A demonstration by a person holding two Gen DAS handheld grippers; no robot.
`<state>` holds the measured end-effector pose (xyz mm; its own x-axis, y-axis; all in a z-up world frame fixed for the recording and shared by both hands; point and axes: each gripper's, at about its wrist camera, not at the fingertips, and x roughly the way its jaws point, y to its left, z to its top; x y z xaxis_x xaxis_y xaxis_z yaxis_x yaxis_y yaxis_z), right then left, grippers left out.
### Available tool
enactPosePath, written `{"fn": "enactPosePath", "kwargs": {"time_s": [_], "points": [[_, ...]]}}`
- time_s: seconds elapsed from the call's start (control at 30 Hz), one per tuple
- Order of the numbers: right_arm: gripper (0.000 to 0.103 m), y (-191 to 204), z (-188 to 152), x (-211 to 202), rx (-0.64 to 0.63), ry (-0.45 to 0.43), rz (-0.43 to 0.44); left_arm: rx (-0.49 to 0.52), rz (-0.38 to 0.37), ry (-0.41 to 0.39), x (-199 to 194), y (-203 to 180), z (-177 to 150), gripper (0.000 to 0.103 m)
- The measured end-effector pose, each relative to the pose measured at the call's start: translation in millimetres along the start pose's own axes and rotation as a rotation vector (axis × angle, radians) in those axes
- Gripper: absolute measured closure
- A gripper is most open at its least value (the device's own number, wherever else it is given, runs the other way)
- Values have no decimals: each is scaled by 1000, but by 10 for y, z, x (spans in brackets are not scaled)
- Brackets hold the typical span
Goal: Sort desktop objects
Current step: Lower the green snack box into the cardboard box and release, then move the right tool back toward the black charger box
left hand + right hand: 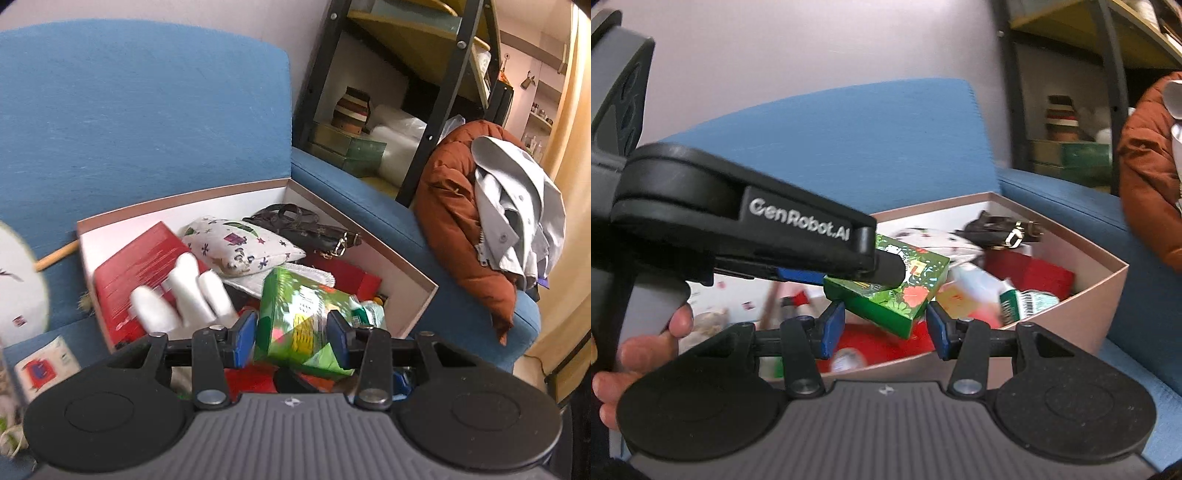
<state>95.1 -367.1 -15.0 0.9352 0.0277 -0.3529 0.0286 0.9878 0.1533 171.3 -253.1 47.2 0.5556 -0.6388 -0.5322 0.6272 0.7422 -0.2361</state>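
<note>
Left gripper [291,338]: I clamp the green box [295,325], lower centre, above the storage box [424,295].
Green box: light stiff carton, glossy; grip flat sides.
Right gripper [884,332]: spread apart, nothing held.

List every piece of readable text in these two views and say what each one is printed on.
"GenRobot.AI": white lettering on the side of the left gripper, seen in the right wrist view.
Green box held between its fingers: printing too blurred to read.
Red box: fine print too small to read.
Green-and-white packet: label blurred.
Nothing else is legible.
</note>
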Motion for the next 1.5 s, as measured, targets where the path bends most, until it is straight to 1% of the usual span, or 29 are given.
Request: {"fn": "enactPosePath", "kwargs": {"time_s": [0.13, 0.2, 0.27, 0.33, 0.4, 0.47, 0.53, 0.57, 0.6, 0.63, 0.67, 0.7, 0.73, 0.77, 0.83, 0.87, 0.97, 1.03, 1.2, 1.27, 1.37, 1.5], "points": [[55, -27, -61, 136, -16, 0, -54, 11, -29, 2, 161, -22, 50, 51], [55, -36, -63, 148, -22, -10, -82, 19, -34, 0, 212, -52, 56, 51], [55, -78, -71, 160, -16, -24, -96, 15, -26, 15, 284, -56, 63, 51], [55, -96, -70, 183, -18, -30, -109, 3, -19, 28, 364, -42, 66, 51], [55, -88, -84, 199, -45, -37, -129, -25, -26, 27, 377, -15, 59, 51], [53, -78, -90, 179, -62, -46, -133, -43, -41, -1, 304, 2, 40, 44], [40, -74, -88, 142, -65, -59, -134, -46, -42, -31, 193, 19, 13, 27], [37, -68, -93, 121, -69, -66, -133, -43, -34, -44, 139, 24, -1, 24], [29, -60, -98, 102, -72, -71, -129, -40, -22, -57, 86, 30, -18, 20], [21, -51, -104, 82, -74, -76, -123, -38, -11, -65, 44, 36, -32, 20], [20, -40, -114, 59, -77, -85, -116, -38, -3, -68, 0, 45, -48, 19], [17, -28, -122, 40, -82, -92, -109, -41, 5, -68, -42, 55, -68, 16], [15, -8, -127, 20, -88, -95, -104, -47, 16, -66, -84, 64, -89, 12], [14, 9, -135, 5, -97, -100, -100, -54, 29, -64, -128, 74, -113, 11], [9, 43, -152, -38, -109, -106, -92, -72, 55, -73, -243, 94, -183, 10], [8, 60, -158, -63, -111, -111, -86, -76, 63, -82, -309, 101, -227, 10], [7, 100, -180, -133, -114, -133, -71, -81, 90, -114, -515, 114, -360, 10], [7, 131, -198, -169, -115, -135, -72, -94, 124, -127, -646, 129, -440, 9], [7, 260, -242, -295, -96, -115, -57, -171, 203, -118, -996, 250, -683, 9], [2, 387, -273, -350, -117, -89, -39, -176, 254, -108, -1147, 312, -769, 9], [2, 621, -353, -469, -165, -60, 15, -207, 353, -86, -1316, 443, -902, 9], [2, 976, -452, -604, -235, -4, 98, -275, 461, -75, -1520, 646, -1108, 9]]}}
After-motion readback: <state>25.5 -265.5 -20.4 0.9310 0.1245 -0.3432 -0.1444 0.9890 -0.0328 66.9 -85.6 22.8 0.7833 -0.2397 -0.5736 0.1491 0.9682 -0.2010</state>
